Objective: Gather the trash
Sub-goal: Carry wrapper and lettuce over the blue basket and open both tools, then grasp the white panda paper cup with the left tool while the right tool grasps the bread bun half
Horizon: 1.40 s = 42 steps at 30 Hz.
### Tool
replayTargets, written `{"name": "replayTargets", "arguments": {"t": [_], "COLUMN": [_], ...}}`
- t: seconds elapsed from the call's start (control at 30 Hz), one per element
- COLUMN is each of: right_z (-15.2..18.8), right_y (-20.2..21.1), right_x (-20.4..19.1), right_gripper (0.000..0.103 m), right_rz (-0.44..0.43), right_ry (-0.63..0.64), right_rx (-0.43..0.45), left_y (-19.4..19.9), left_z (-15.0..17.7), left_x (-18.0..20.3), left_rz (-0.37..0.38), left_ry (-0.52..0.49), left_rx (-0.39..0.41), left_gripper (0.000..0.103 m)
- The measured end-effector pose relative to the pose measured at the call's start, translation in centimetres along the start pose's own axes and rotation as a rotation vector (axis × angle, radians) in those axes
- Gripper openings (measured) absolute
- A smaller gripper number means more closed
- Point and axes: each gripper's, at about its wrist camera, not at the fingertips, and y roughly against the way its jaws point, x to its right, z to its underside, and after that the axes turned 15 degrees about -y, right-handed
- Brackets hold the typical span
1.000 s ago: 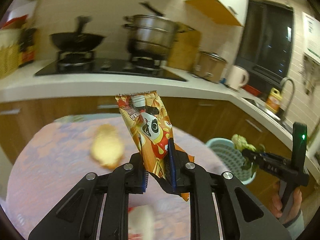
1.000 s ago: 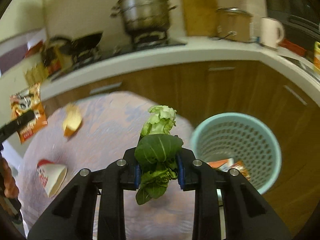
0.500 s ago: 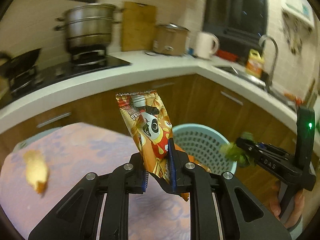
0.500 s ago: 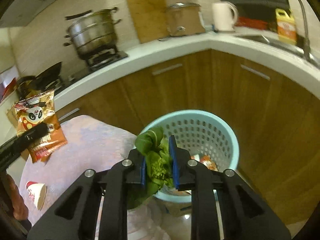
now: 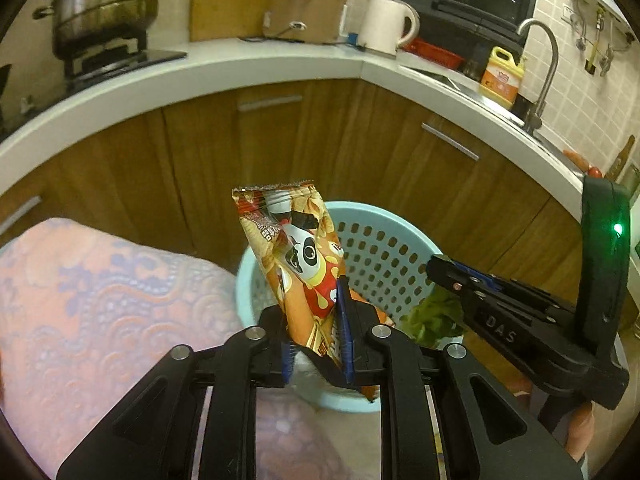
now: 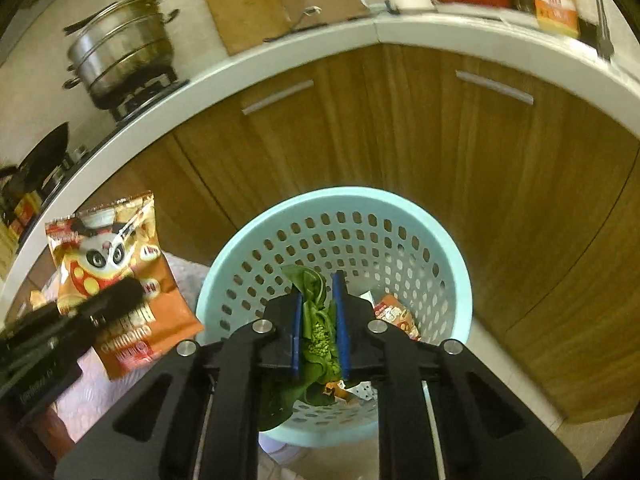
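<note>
My left gripper (image 5: 316, 320) is shut on an orange panda snack wrapper (image 5: 296, 256) and holds it upright at the near rim of the light blue perforated basket (image 5: 384, 248). My right gripper (image 6: 318, 300) is shut on a green leafy vegetable scrap (image 6: 318, 328) and holds it over the mouth of the basket (image 6: 400, 208). In the left wrist view the right gripper (image 5: 440, 272) shows at the right with the greens (image 5: 432, 316) hanging under it. The wrapper (image 6: 116, 272) shows at the left in the right wrist view. Wrappers (image 6: 396, 316) lie inside the basket.
A table with a pink patterned cloth (image 5: 100, 300) lies left of the basket. Brown cabinets (image 6: 520, 200) under a white counter (image 5: 280, 64) curve behind it. On the counter stand a steel pot (image 5: 104, 4), a kettle (image 5: 388, 24) and a sink tap (image 5: 540, 64).
Both grippers swung right from the table toward the basket. The right gripper now holds the greens above the basket's opening, and the left holds the wrapper at the basket's rim.
</note>
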Motion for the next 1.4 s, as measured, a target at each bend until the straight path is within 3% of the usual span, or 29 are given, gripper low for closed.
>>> {"name": "replayTargets", "arguments": {"t": [0.07,0.13,0.17,0.47,0.6,0.7,0.97,1.07,1.13,1.23,1.4], "right_z": [-0.2,-0.1,-0.1,0.8,1.9,3.0,7.7,10.4,13.3,17.2,20.2], "right_y": [-0.3,0.4,0.9,5.7,8.2,9.6,9.6,8.1,6.1,4.3,2.4], "right_x": [0.5,0.8,1.0,-0.9,-3.5,-5.6,-13.4,-15.8,-17.7,-19.7,-21.1], "right_gripper": [0.03,0.052,0.055,0.055,0.055,0.055,0.055,0.055,0.055,0.055,0.055], "right_rz": [-0.007,0.002,-0.003,-0.068,-0.129,-0.178,-0.277,-0.34,-0.357,-0.337,-0.293], "right_ry": [-0.027,-0.032,-0.029,0.016,0.056,0.096,0.236,0.251,0.289,0.358,0.417], "right_rx": [-0.023,0.009,0.03,0.099,0.123,0.125,0.04,-0.039,-0.125,-0.155,-0.186], "left_y": [-0.5,-0.6,-0.6,3.0,6.7,11.0,19.6,22.0,23.1,24.2,24.2], "left_z": [0.2,0.6,0.6,1.8,2.8,5.0,11.0,13.3,15.2,18.2,22.8], "left_x": [0.3,0.4,0.4,-0.2,-1.0,-2.3,-7.4,-9.0,-9.9,-11.4,-12.4], "left_rz": [0.004,-0.009,-0.008,-0.013,-0.058,-0.134,-0.272,-0.337,-0.377,-0.408,-0.463], "left_ry": [-0.012,-0.023,-0.021,0.002,0.013,0.024,0.14,0.171,0.19,0.235,0.272], "left_rx": [-0.003,0.004,0.001,0.053,0.102,0.143,0.188,0.19,0.177,0.14,0.036], "left_gripper": [0.055,0.058,0.058,0.061,0.062,0.07,0.072,0.074,0.075,0.075,0.077]}}
